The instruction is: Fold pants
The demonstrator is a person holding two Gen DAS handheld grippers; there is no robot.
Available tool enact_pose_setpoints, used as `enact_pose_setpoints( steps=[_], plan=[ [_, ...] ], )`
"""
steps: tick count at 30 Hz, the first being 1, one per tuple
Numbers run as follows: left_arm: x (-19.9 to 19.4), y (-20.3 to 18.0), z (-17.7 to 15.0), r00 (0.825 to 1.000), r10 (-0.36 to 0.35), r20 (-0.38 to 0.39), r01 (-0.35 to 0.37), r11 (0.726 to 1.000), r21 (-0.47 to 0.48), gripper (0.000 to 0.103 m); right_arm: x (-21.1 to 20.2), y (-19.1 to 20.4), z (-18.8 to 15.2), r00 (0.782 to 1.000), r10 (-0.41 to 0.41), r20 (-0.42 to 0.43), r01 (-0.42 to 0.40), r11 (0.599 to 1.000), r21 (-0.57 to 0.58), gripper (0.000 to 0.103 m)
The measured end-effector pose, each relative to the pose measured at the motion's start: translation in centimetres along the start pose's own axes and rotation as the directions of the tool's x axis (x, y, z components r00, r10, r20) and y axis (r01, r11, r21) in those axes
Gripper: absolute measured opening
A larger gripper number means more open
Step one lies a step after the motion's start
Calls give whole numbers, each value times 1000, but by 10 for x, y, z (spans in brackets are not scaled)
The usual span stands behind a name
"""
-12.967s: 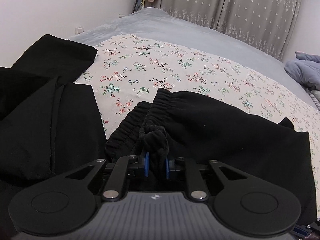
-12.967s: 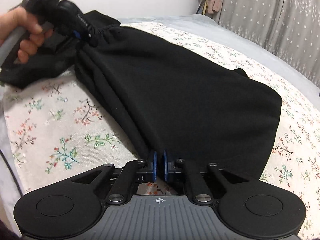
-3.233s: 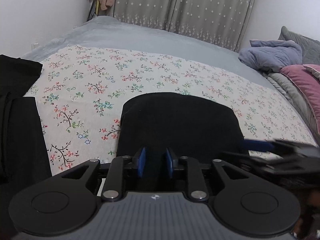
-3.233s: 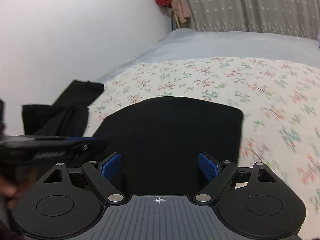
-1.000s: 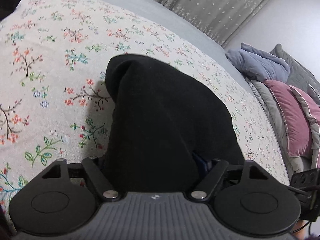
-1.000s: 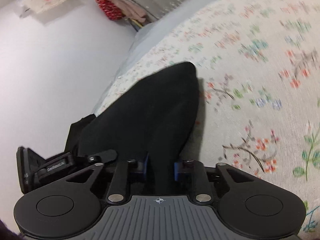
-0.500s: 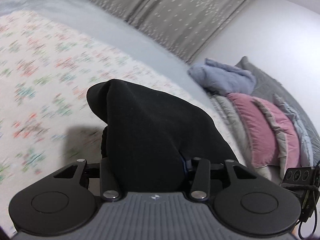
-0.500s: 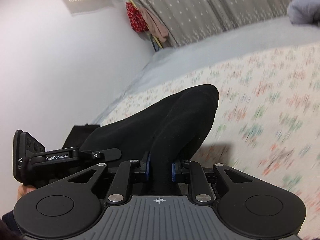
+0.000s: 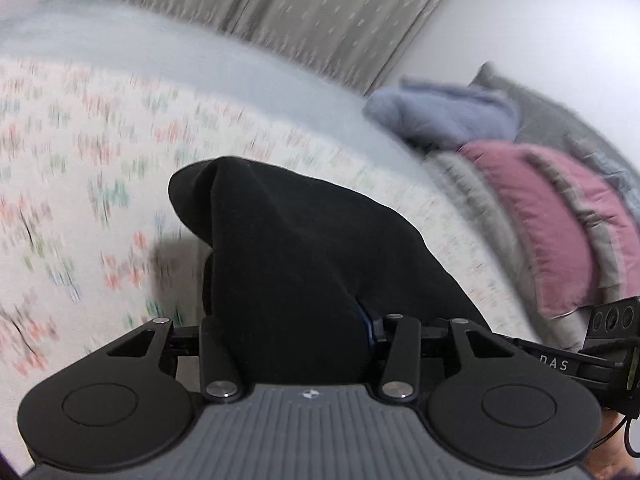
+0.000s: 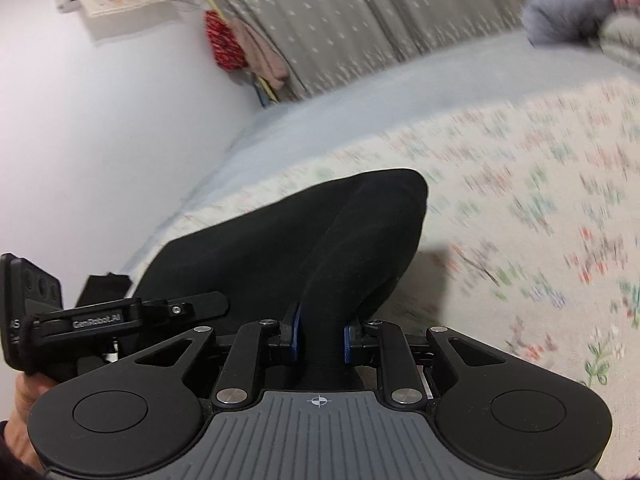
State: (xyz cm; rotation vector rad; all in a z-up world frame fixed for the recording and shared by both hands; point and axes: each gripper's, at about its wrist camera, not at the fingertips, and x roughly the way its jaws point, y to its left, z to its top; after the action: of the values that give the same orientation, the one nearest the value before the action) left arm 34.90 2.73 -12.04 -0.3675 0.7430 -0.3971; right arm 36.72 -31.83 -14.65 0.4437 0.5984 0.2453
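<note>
Folded black pants (image 9: 288, 248) hang lifted above the floral bed sheet (image 9: 80, 184), right claw (image 10: 319, 338) pinching one edge, left claw (image 9: 288, 332) half-spread around a thick bunch, its jaws just reopening slightly, so that side may slip and unfold.

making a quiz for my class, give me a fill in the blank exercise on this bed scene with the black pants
1. The folded black fabric pants are clamped by ____ claws at once.
2. The white bedspread under the pants has a ____ print.
3. In the left wrist view, the cushion lying past the pants is ____ in colour.
4. The right claw has ____ pads pressing the cloth.

Missing words: two (both); floral; pink; blue
</note>
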Motion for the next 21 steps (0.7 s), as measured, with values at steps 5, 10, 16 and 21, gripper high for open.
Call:
enact_pose_setpoints(
  steps=[5, 10, 16, 21],
  plan=[
    [17, 17, -8, 1000, -9, -17, 7, 994, -113, 83, 12, -35, -9, 1000, 13, -15, -11, 993, 115, 26],
    [6, 34, -5, 1000, -28, -10, 26, 979, -200, 86, 13, -49, -20, 999, -14, -32, 19, 988, 154, 49],
    [-15, 36, 4, 999, 49, 17, -45, 980, -196, 87, 1, -52, -14, 998, -47, -33, 52, 985, 165, 58],
    [-21, 30, -3, 995, 95, 23, -89, 976, -199, 89, -5, -41, -20, 991, -127, -49, 131, 988, 80, 61]
  ],
)
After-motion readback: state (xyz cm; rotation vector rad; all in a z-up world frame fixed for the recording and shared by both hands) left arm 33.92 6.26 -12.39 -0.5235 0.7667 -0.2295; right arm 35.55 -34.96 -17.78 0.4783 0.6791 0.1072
